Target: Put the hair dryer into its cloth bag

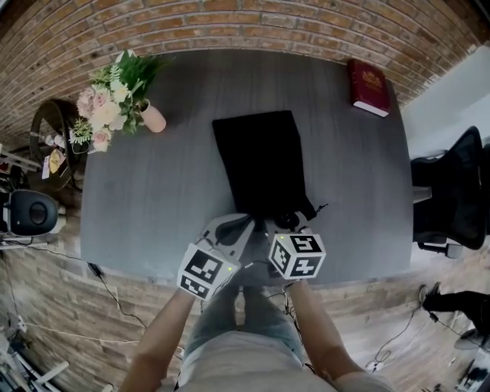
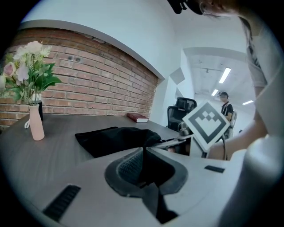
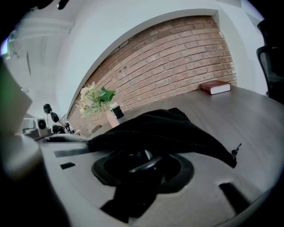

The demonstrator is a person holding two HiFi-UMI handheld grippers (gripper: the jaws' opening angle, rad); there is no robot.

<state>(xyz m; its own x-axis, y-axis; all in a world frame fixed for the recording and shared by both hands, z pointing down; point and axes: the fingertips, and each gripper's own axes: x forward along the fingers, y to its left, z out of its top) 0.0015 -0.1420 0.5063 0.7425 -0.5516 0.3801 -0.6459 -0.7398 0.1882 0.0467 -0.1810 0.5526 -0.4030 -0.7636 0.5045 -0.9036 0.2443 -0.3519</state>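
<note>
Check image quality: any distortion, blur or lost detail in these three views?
Head view: strong fisheye bends the brick wall; cloth bag reads as detail-less black. Left gripper view: ceiling lights blown out. Right gripper view: blurred left edge, dark vignetted corners.

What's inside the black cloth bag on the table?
At the near mouth of the cloth bag, a dark glossy part, probably the hair dryer, sits between the jaws of the right gripper. The black cloth covers everything deeper inside.

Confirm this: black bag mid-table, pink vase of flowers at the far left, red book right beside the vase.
Wrong about the book. The head view shows the red book at the table's far right corner, well apart from the pink vase. The black bag mid-table and the vase at the far left stand as stated.
</note>
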